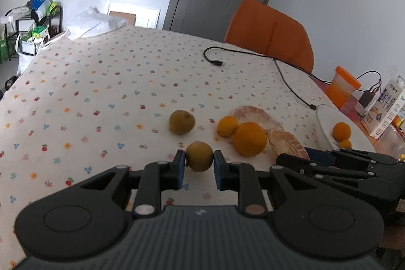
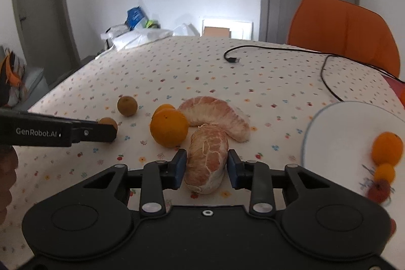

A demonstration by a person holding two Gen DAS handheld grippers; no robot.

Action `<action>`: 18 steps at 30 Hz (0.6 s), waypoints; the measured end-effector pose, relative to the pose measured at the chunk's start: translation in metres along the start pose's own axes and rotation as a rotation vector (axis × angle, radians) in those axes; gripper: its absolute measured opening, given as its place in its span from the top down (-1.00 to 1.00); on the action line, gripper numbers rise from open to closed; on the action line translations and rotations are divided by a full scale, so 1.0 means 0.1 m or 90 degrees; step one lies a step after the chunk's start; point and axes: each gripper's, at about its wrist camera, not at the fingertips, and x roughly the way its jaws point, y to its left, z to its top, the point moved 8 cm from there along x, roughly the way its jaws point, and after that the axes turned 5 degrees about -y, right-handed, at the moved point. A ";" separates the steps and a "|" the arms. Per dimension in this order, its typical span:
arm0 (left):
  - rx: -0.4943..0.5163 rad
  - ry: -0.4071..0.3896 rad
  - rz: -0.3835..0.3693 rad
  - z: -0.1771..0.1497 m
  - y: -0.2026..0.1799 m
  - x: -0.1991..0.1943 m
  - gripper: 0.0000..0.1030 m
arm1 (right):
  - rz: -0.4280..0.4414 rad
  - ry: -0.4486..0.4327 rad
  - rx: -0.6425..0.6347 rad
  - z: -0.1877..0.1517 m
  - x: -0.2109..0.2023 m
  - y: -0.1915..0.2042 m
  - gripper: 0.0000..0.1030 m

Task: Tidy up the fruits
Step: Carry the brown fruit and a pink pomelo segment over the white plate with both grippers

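Left hand-held gripper [image 1: 199, 160]: both blue pads pinch a small brown-green fruit [image 1: 199, 156] low over the table [image 1: 106, 82], which carries a flowered cloth. A second brown-green fruit [image 1: 181, 122] lies beyond it, apart.

Right hand-held gripper [image 2: 207, 167]: jaws straddle the nearer peeled pomelo segment [image 2: 207, 158], both pads against its sides. The segment rests on the cloth.

A large orange [image 2: 169, 127] sits just left of that segment, a smaller orange [image 2: 163, 108] behind it. A longer pomelo segment [image 2: 215, 117] lies behind. The white plate [image 2: 336, 143] at right holds two oranges [image 2: 386, 148].
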 end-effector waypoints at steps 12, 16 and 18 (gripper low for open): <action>0.049 -0.020 -0.059 0.09 -0.52 -0.13 0.58 | -0.021 -0.062 0.051 0.03 -0.52 -0.16 0.37; 0.073 -0.020 -0.080 0.11 -0.75 -0.13 0.58 | -0.040 -0.077 0.070 0.00 -0.65 -0.30 0.37; 0.084 -0.019 -0.090 0.10 -0.86 -0.12 0.58 | -0.053 -0.084 0.082 -0.02 -0.72 -0.38 0.37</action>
